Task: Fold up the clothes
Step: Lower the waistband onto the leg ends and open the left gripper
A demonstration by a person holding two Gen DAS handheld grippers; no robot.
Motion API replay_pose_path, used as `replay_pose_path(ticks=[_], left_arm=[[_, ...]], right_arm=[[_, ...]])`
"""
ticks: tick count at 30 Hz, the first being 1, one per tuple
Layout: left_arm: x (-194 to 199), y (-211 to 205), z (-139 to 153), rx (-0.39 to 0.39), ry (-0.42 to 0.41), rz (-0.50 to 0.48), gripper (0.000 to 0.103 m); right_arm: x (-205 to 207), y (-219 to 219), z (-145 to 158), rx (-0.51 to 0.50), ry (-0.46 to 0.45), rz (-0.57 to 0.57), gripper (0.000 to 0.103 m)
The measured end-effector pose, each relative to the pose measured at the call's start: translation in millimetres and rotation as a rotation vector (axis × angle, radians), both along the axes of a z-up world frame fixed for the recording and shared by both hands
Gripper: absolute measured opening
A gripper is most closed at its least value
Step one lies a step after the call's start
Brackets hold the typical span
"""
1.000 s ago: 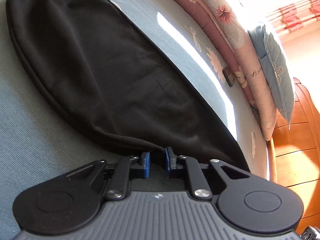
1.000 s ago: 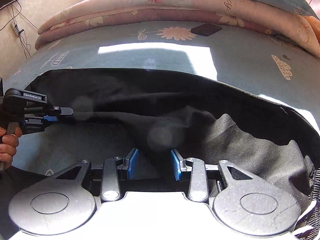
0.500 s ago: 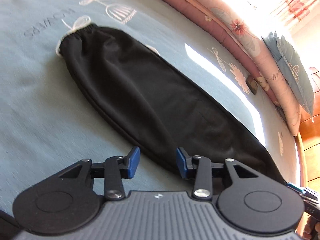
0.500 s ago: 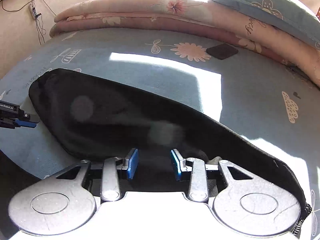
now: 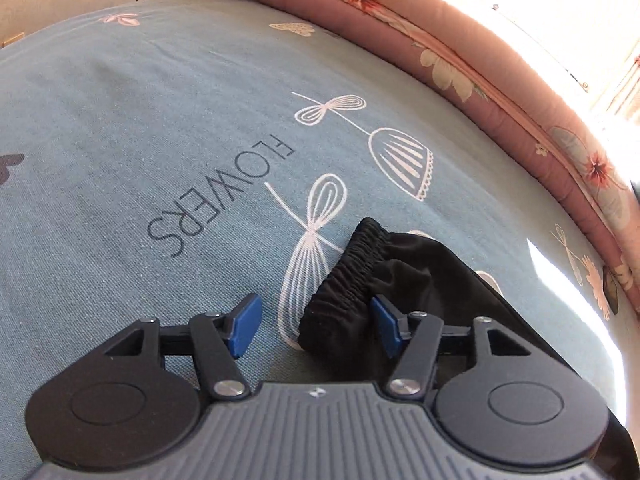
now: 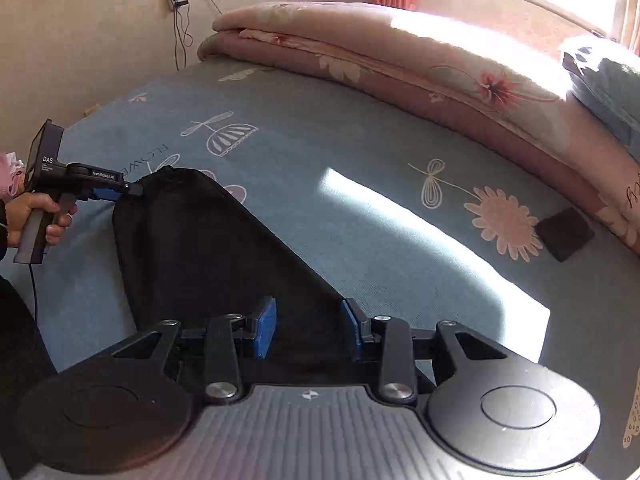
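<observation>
Your long black fabric garment [image 6: 208, 256] lies flat on the blue-grey printed bedsheet [image 5: 120, 120], running from its gathered elastic cuff [image 5: 344, 280] back toward your right gripper [image 6: 308, 330]. That cuff sits right beside the printed word "FLOWERS" [image 5: 216, 196], on top of a white dragonfly motif.

Your left gripper [image 5: 316, 326] hovers at the cuff; its jaws have just been opening and now stand spread, with the cuff lying between the blue pads [image 5: 242, 326] but unpinched. In the right wrist view you can see your left hand [image 6: 34, 218] gripping its handle at the garment's far end.

Your right gripper is half spread above the garment's near, wider part; the pads press on nothing.

Beyond the garment, a folded pink floral quilt [image 6: 380, 64] lines the sheet's far edge, and a small dark square object [image 6: 566, 234] rests near it.
</observation>
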State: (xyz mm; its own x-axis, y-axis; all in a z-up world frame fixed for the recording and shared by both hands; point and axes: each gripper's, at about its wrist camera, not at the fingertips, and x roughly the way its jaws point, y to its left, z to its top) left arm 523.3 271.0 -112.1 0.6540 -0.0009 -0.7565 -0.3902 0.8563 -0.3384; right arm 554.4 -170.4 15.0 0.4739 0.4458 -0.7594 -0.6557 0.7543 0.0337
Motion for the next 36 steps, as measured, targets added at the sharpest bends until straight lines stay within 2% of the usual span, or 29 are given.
replay_pose_path(ticks=[2,6,9,10,11,14,18,20,23,24,25,26,28,35,36], left_arm=[[2,-1,-2,-0.022,-0.01,0.001,0.077],[9,-5,-2,-0.028,0.008,0.028,0.078],[1,4,-3,-0.104,-0.003,0.098,0.069],[-2,7,-3,-0.129,-0.006,0.122,0.058],[-5,9,-3,-0.155,-0.01,0.146,0.053],[-13,19,-9,-0.282,-0.019,0.196,0.053],[-12,22,-14,-0.359,-0.017,0.233,0.053],[-12,25,-18,-0.391,-0.014,0.255,0.038],[-10,28,-21,-0.417,-0.007,0.27,0.027],[-10,27,-20,-0.413,-0.008,0.27,0.025],[-9,25,-19,-0.401,-0.014,0.263,0.023],[-8,23,-18,-0.388,-0.02,0.254,0.019],[-6,20,-13,-0.349,-0.033,0.232,0.016],[4,15,17,-0.198,-0.169,0.124,0.016],[6,14,15,-0.184,-0.159,0.119,0.016]], right_arm=[[26,32,0,0.004,0.018,0.104,0.041],[78,100,-26,0.008,0.108,0.259,0.041],[107,144,-52,-0.012,0.142,0.333,0.041],[115,159,-62,-0.023,0.154,0.348,0.041],[123,172,-72,-0.032,0.167,0.365,0.041],[142,202,-95,-0.034,0.197,0.387,0.041],[162,225,-115,-0.014,0.243,0.37,0.041],[165,233,-123,-0.022,0.261,0.384,0.041],[161,239,-127,-0.035,0.232,0.422,0.043],[162,240,-127,-0.036,0.241,0.421,0.043],[162,240,-126,-0.033,0.249,0.43,0.026],[161,241,-126,-0.033,0.258,0.445,0.005],[160,243,-125,-0.049,0.247,0.446,0.005],[168,240,-109,-0.02,0.131,0.373,0.004],[170,240,-108,-0.016,0.116,0.362,0.004]])
